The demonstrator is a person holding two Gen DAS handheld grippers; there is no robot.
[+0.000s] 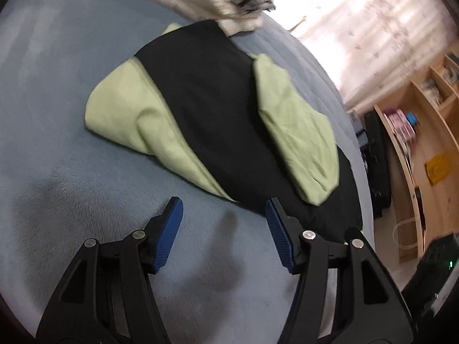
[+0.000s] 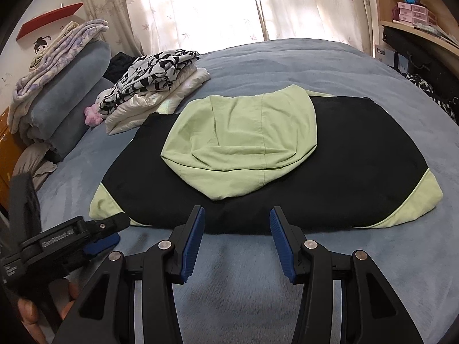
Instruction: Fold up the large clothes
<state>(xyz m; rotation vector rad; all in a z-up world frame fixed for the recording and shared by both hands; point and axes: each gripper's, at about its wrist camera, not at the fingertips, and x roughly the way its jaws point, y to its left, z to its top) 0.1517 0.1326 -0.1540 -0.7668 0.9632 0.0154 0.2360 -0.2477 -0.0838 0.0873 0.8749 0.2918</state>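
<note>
A black garment with light green sleeves and hood (image 2: 344, 154) lies flat on the blue bed cover, its green hood (image 2: 243, 140) folded over the black body. It also shows in the left wrist view (image 1: 212, 120). My right gripper (image 2: 236, 215) is open and empty, just before the garment's near edge. My left gripper (image 1: 223, 206) is open and empty, its right fingertip at the garment's black edge. The left gripper also shows in the right wrist view (image 2: 94, 229) at the garment's lower left corner.
A pile of folded clothes (image 2: 155, 86) with a black-and-white patterned top sits at the garment's far left end. Pillows and blankets (image 2: 63, 86) are stacked at the left. Wooden shelves (image 1: 416, 132) stand beyond the bed's right edge. Curtains (image 2: 258, 3) hang behind.
</note>
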